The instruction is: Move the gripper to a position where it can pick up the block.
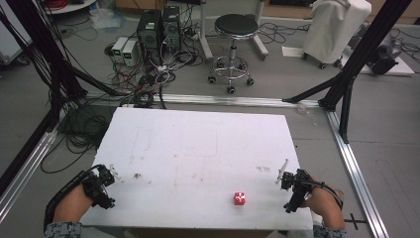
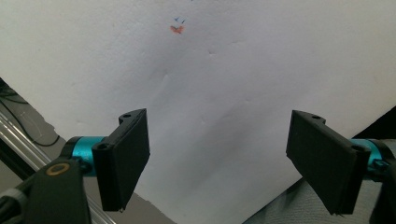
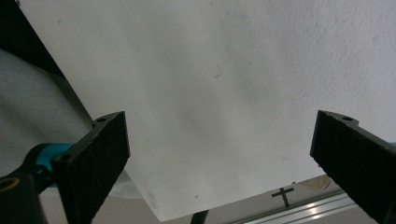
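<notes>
A small red die [image 1: 239, 198] with white marks lies on the white foam table top [image 1: 198, 148], near the front edge and right of centre. My left gripper [image 1: 106, 187] hovers over the table's front left corner, its jaws wide apart with nothing between them. My right gripper [image 1: 291, 190] sits over the front right corner, about a hand's width right of the die, also open and empty. In the left gripper view the left gripper [image 2: 229, 168] looks at bare foam; in the right gripper view the right gripper [image 3: 219, 163] looks at the table's corner.
A small dark smudge [image 1: 137, 175] marks the foam near my left gripper, seen as a red and blue mark [image 2: 177, 28] in the left gripper view. Behind the table stand a black stool [image 1: 235, 29], computer towers [image 1: 158, 29], tangled cables [image 1: 143, 79] and black frame posts [image 1: 346, 79].
</notes>
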